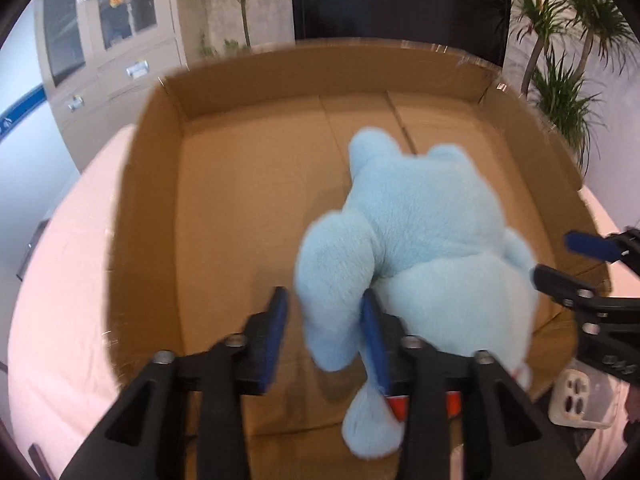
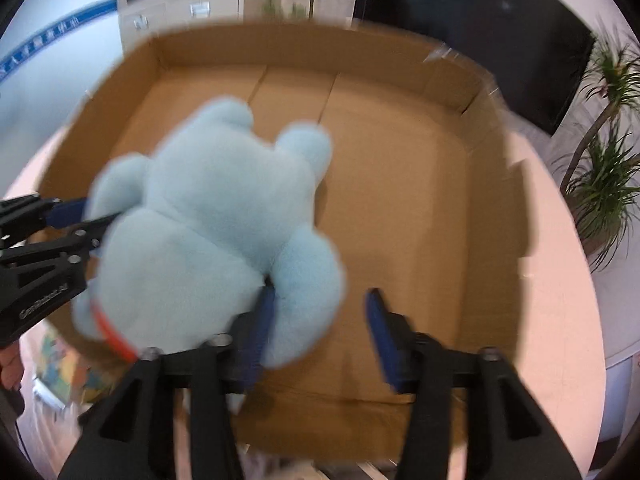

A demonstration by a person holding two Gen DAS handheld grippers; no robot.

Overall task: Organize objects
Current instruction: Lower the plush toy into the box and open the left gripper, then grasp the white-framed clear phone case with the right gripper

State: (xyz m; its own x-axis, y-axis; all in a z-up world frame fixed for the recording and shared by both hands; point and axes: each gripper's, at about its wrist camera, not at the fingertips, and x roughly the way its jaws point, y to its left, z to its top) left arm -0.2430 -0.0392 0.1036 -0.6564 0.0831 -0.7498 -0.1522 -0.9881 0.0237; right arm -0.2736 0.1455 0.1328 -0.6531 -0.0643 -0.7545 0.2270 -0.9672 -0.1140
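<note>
A light blue plush bear (image 1: 420, 236) hangs head-down over an open cardboard box (image 1: 240, 208); it also shows in the right wrist view (image 2: 216, 224), over the same box (image 2: 400, 200). My left gripper (image 1: 326, 340) is open, with one plush leg between its blue pads and no visible squeeze. My right gripper (image 2: 320, 340) is open, with the other leg against its left pad (image 2: 260, 340). Each gripper shows in the other's view, the right one (image 1: 560, 260) at the bear's right side and the left one (image 2: 80, 220) at its left side. A red collar (image 2: 112, 336) shows at the bear's lower edge.
The box sits on a pale pink table (image 1: 72, 280). A white power strip (image 1: 576, 400) lies by the box's near right corner. A cabinet (image 1: 104, 40), a dark screen (image 1: 400, 0) and potted plants (image 1: 568, 80) stand behind.
</note>
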